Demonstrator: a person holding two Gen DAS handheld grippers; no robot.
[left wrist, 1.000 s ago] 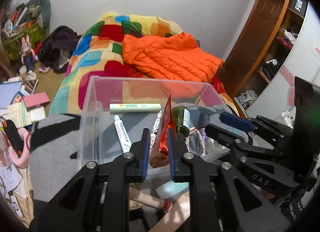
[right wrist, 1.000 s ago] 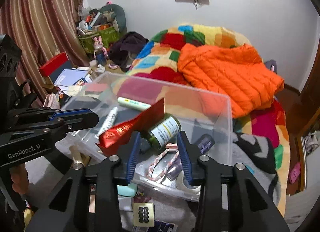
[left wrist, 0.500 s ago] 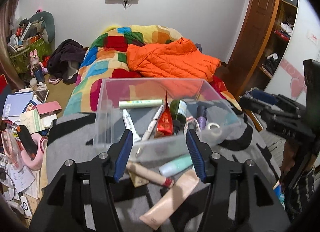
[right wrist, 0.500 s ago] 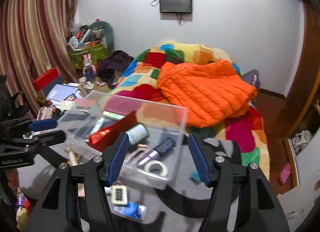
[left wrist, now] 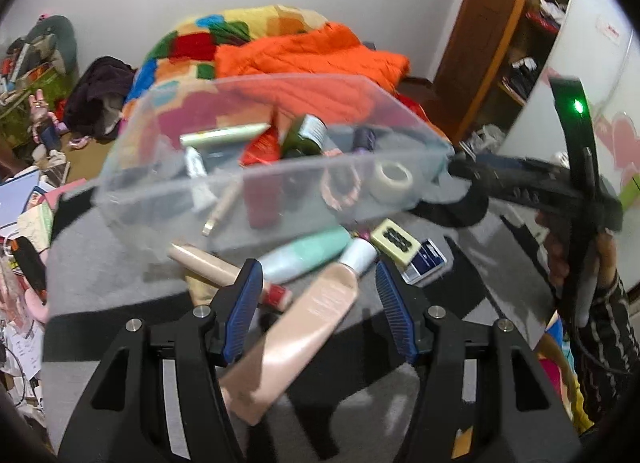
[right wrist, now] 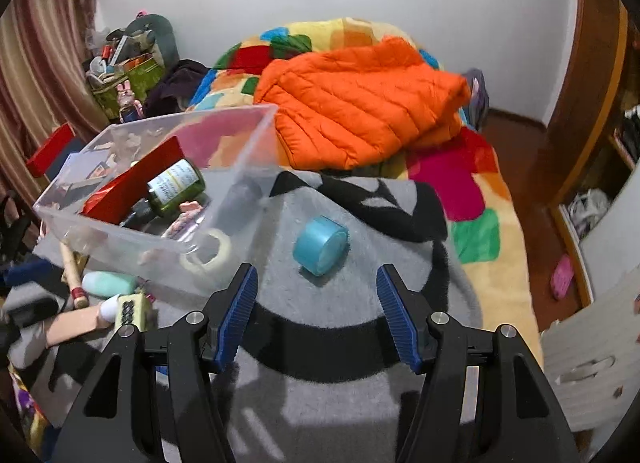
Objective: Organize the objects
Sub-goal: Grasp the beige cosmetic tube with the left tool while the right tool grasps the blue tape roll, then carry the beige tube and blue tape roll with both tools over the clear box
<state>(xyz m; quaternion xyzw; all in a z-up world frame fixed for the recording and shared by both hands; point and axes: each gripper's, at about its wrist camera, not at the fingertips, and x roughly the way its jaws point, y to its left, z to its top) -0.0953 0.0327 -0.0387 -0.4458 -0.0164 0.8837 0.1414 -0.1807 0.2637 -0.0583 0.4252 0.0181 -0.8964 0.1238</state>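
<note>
A clear plastic box (left wrist: 280, 169) stands on a grey blanket and holds a red pouch (left wrist: 262, 147), a green bottle (left wrist: 306, 135), tubes and a white tape roll (left wrist: 390, 179). My left gripper (left wrist: 320, 299) is open just in front of the box. A beige tube (left wrist: 308, 323) lies on the blanket between its fingers, and the pads are clear of it. A mint tube (left wrist: 304, 253) lies beyond the beige one. My right gripper (right wrist: 318, 295) is open and empty, with a blue tape roll (right wrist: 320, 245) on the blanket just ahead of its fingertips. The box (right wrist: 160, 237) is to its left.
A slim tube with a red cap (left wrist: 208, 263), a yellowish card (left wrist: 394, 239) and a blue packet (left wrist: 426, 259) lie by the box. An orange jacket (right wrist: 360, 103) covers the colourful bedspread behind. A person's hand (left wrist: 600, 259) shows at the right. Clutter fills the floor at left.
The left gripper let go of the red pouch and the right let go of the green bottle, both now in the box. Both opened, drew back and sank lower.
</note>
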